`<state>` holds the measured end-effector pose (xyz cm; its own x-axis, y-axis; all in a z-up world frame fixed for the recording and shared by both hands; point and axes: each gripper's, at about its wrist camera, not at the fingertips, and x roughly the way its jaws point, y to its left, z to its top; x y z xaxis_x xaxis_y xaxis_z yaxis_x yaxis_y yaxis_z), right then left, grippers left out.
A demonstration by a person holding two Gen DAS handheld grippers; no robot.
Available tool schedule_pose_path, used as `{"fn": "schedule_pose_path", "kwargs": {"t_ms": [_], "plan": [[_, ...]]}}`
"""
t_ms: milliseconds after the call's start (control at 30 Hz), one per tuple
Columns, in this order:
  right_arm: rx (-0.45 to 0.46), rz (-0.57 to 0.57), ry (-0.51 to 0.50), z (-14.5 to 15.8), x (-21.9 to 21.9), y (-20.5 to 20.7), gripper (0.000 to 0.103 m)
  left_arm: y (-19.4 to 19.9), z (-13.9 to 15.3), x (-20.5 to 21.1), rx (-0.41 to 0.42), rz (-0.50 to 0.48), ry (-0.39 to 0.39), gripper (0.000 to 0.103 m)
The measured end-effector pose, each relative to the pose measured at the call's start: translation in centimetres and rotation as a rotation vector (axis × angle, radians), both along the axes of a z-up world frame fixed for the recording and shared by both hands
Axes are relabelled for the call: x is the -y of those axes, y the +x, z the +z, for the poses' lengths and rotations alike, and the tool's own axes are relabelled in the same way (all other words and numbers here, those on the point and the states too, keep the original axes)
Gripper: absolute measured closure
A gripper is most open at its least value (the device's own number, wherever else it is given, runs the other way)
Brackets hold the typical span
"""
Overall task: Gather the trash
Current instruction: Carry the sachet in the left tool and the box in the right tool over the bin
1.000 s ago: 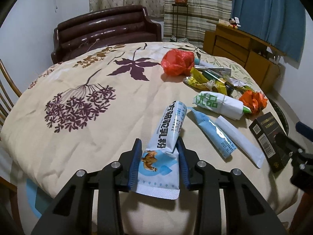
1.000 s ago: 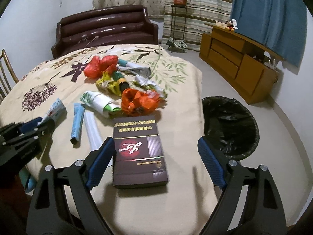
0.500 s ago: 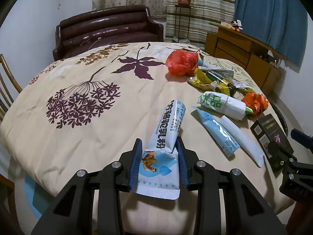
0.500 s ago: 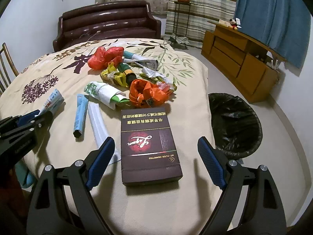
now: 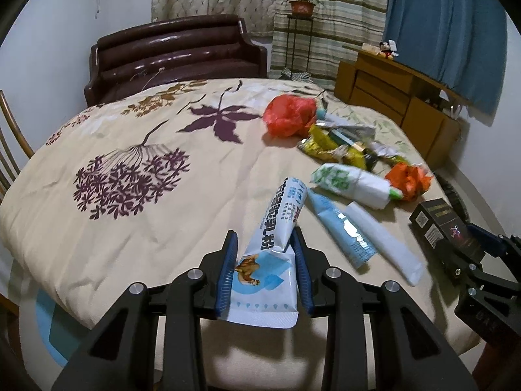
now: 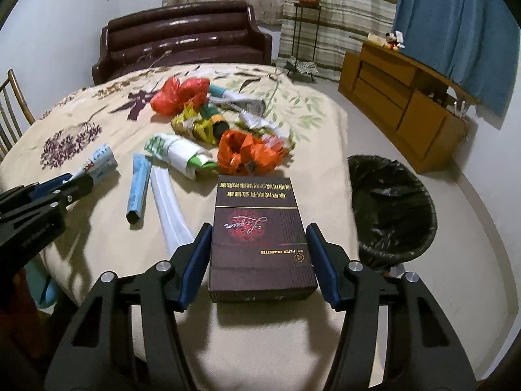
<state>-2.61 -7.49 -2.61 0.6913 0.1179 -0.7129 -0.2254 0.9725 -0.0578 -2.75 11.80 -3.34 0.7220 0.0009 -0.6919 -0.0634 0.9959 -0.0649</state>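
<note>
A round table in a floral cloth (image 5: 136,228) carries the trash. My left gripper (image 5: 263,233) is shut on a white-and-blue powder pouch (image 5: 286,205) at the near edge. My right gripper (image 6: 259,226) has its jaws closing, and both blue pads touch the sides of a dark cigarette box (image 6: 257,244) lying flat. Beyond lie a blue tube (image 6: 138,189), a white tube (image 6: 169,208), a white-green wrapper (image 6: 176,153), an orange bag (image 6: 247,154), yellow wrappers (image 6: 198,125) and a red bag (image 6: 179,93).
A black-lined bin (image 6: 390,208) stands on the floor right of the table. A brown leather sofa (image 5: 176,52) is behind the table, a wooden cabinet (image 6: 400,94) at the right wall, and a chair (image 5: 9,150) at the left edge.
The right jaws have come in from wide apart to the sides of the cigarette box. The left gripper keeps its hold on the pouch and has barely moved.
</note>
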Motion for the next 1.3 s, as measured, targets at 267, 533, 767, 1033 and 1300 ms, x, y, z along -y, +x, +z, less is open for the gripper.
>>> {"fn": "schedule_pose_path", "kwargs": {"t_ms": [267,533,767,1033,1300], "plan": [[0.09,-0.099,0.023,3.2,4.8,0.2,0.047,0.4,2.9,3.0,0.081,-0.054,-0.039,0.069],[0.132,-0.247,0.018,3.7,11.4,3.4,0.047,2.9,4.4,8.8,0.116,-0.144,-0.039,0.069],[0.131,-0.32,0.016,2.9,15.6,5.8,0.047,5.9,4.2,14.9,0.124,-0.224,-0.013,0.069],[0.113,-0.362,0.031,1.6,18.6,8.3,0.047,9.2,2.9,19.6,0.089,-0.267,0.029,0.069],[0.096,-0.381,0.044,0.3,20.9,10.6,0.047,11.8,1.4,22.9,0.052,-0.285,0.069,0.069]]}}
